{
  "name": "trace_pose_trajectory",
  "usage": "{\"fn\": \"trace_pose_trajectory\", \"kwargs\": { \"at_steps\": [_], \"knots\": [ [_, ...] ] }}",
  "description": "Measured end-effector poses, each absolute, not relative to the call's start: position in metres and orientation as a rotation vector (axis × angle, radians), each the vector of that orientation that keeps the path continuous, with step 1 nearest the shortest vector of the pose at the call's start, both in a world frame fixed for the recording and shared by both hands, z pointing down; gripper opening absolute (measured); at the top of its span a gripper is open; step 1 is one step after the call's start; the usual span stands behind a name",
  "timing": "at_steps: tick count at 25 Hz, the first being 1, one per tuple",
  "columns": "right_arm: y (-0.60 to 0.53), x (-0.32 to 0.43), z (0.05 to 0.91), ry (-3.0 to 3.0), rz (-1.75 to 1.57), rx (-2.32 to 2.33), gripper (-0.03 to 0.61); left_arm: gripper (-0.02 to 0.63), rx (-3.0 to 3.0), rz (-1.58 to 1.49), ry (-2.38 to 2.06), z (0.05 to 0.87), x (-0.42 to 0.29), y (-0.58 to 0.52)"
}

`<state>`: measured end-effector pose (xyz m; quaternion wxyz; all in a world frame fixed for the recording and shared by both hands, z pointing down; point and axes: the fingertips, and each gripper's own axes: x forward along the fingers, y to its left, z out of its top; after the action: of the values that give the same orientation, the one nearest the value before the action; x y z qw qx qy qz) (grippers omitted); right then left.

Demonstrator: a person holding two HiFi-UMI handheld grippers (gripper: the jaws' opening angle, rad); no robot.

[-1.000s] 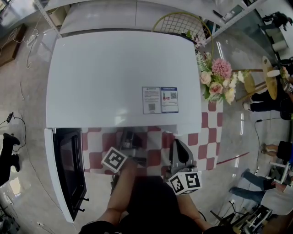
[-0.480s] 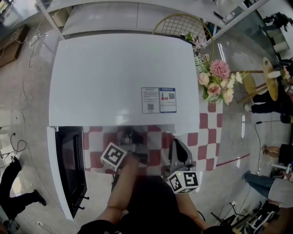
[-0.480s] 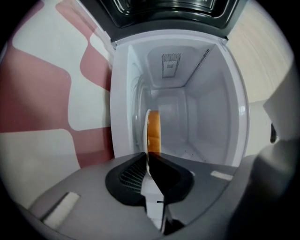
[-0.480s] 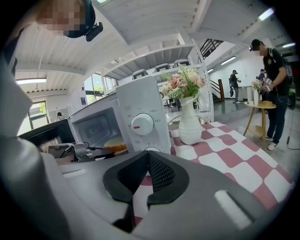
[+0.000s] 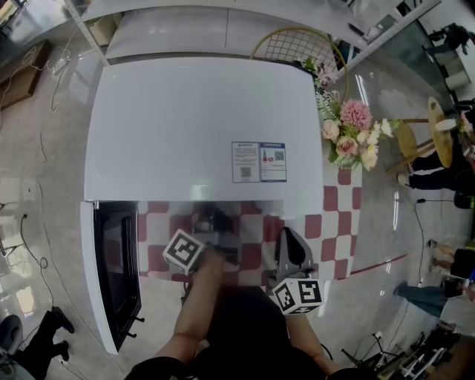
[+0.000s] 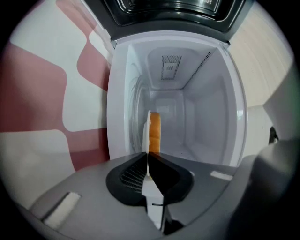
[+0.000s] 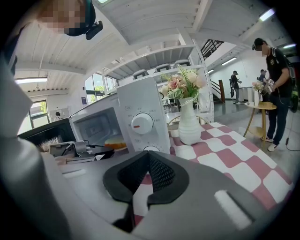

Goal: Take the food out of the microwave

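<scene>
The white microwave [image 5: 200, 126] stands with its door [image 5: 111, 274] swung open to the left. Seen edge-on in the left gripper view, a white plate [image 6: 149, 129] carries an orange-brown piece of food [image 6: 155, 133] inside the cavity. My left gripper [image 6: 148, 154] reaches into the opening, and its jaws are closing with the plate's rim pressed between the pads. The right gripper view shows the same food [image 7: 115, 142] with the left gripper [image 7: 101, 153] at it. My right gripper [image 7: 149, 152] is shut on nothing and hovers over the checked cloth [image 5: 334, 215], right of the microwave's front.
A white vase of flowers [image 7: 190, 126] stands on the red and white checked cloth just right of the microwave. The control dial [image 7: 142, 123] faces me. People [image 7: 276, 70] stand by a small round table [image 7: 260, 107] farther right. The open door [image 6: 168, 9] juts out beside the left gripper.
Both grippers stay about where they were. A person on the floor at the lower left has walked further down the view.
</scene>
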<state>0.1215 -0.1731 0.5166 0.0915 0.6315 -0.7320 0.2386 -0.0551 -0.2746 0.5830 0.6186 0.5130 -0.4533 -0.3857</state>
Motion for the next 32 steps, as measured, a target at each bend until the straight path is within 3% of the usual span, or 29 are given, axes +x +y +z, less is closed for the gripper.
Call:
{"fn": "trace_pose_trajectory", "kwargs": {
  "at_steps": [32],
  "knots": [
    [-0.145,0.115,0.519,-2.257,0.682,1.784,0.0,0.018,1.22,-1.069,-1.004,0.559,-0.077,-0.231]
  ]
}}
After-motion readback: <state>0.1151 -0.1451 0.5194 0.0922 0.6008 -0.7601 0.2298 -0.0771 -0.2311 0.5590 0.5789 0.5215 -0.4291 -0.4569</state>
